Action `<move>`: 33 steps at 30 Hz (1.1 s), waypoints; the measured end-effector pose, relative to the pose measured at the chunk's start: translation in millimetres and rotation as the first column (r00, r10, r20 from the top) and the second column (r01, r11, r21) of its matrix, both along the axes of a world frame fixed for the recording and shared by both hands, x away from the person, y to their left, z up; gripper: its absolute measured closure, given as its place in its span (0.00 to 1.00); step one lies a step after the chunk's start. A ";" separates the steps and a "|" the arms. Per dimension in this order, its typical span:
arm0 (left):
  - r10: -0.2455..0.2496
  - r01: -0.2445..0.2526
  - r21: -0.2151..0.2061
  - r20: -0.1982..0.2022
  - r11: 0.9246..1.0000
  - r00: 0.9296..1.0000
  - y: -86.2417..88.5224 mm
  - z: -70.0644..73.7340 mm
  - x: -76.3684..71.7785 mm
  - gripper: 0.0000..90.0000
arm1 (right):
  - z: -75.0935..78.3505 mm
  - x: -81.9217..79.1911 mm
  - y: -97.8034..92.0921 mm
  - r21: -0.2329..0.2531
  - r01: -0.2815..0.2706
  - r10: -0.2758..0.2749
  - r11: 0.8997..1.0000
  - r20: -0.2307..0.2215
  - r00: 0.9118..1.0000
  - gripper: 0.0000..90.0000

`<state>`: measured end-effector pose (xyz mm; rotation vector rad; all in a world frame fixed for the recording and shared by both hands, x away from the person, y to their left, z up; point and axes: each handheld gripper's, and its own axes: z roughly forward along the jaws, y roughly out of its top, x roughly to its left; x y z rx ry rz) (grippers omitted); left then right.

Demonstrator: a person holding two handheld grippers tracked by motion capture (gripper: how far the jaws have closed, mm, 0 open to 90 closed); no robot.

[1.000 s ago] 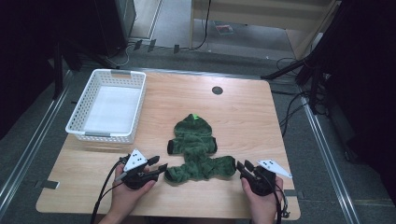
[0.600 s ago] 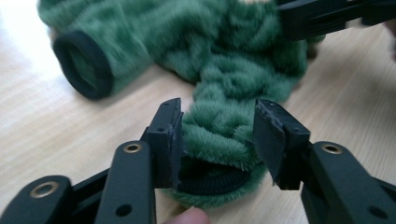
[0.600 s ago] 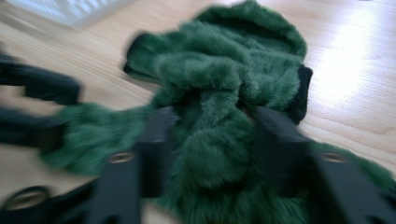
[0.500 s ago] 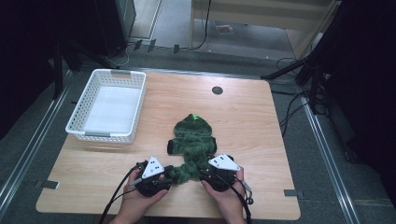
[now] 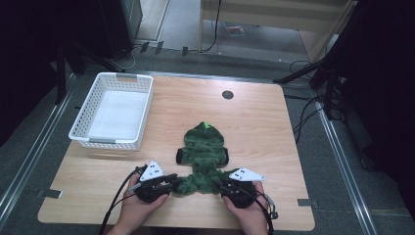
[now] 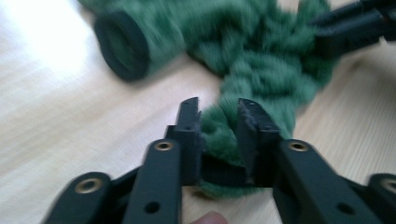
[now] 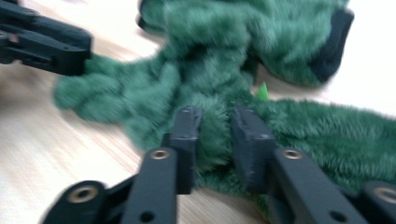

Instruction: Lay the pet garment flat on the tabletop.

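A fuzzy green hooded garment (image 5: 203,152) lies flat on the wooden table (image 5: 259,127), hood pointing away, black cuffs on its sleeves. My left gripper (image 5: 170,181) is at the garment's lower left end, and in the left gripper view its jaws (image 6: 218,108) pinch a fold of the green fabric (image 6: 261,56). My right gripper (image 5: 225,186) is at the lower right end; in the right gripper view its jaws (image 7: 215,114) squeeze green fabric (image 7: 224,56) too. Each gripper view shows the other gripper (image 6: 355,23) (image 7: 42,39) across the cloth.
A white plastic basket (image 5: 105,142) stands at the table's left side. A small black grommet (image 5: 227,94) sits near the far edge. Cables and dark stands surround the table on the floor.
Both grippers have come in from the front corners to the garment's lower ends. The right one moved far left. The jaws have closed on the fabric and the bottom has bunched.
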<state>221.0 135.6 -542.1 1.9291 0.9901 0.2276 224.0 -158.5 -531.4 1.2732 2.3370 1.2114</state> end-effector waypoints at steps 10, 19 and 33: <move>-0.045 0.045 0.014 0.031 0.999 0.999 -59.6 16.2 -1.4 0.73 | 47.8 67.7 -28.2 0.120 0.128 -0.139 0.985 0.087 0.987 0.60; -0.068 0.073 0.101 -0.056 0.992 0.996 -106.7 1.5 17.0 0.63 | 19.2 162.0 22.4 -0.083 0.075 -0.078 0.994 -0.025 0.997 0.51; -0.187 0.199 0.126 -0.098 0.972 0.977 -93.9 -4.3 11.5 0.97 | -4.2 188.9 36.0 -0.165 0.104 -0.101 0.981 0.027 0.995 0.99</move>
